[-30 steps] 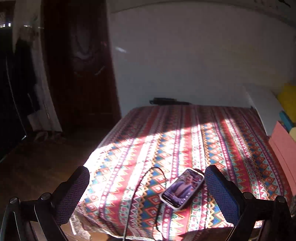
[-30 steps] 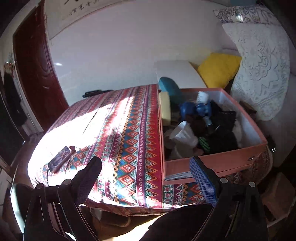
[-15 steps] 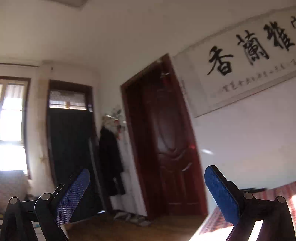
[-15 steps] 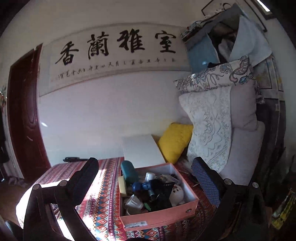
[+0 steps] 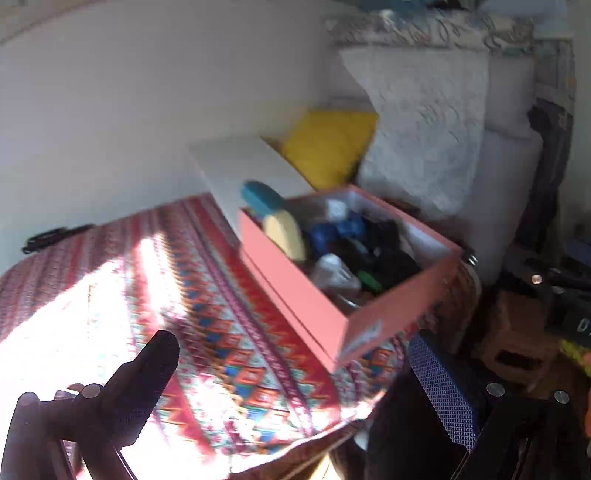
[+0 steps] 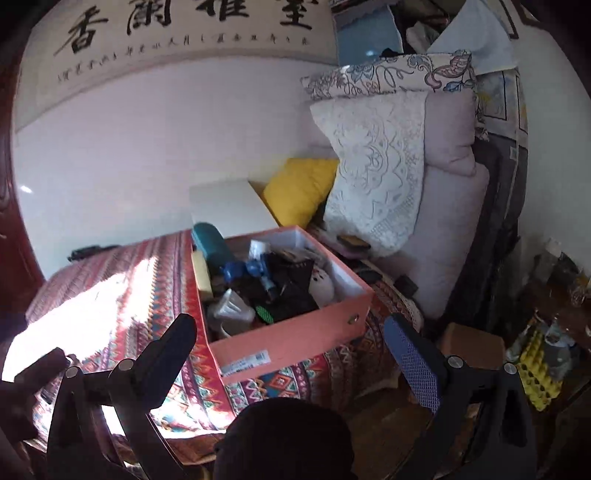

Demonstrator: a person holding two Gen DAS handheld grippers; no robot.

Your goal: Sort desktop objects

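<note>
Swinging down from the door, the left gripper now faces the pink box at 1 o'clock, full of small objects. Both it and the right gripper gape wide, holding nothing. Sorting looks done or paused; which is unclear.

One pink box, one patterned tablecloth, one yellow cushion, one calligraphy scroll.
</note>
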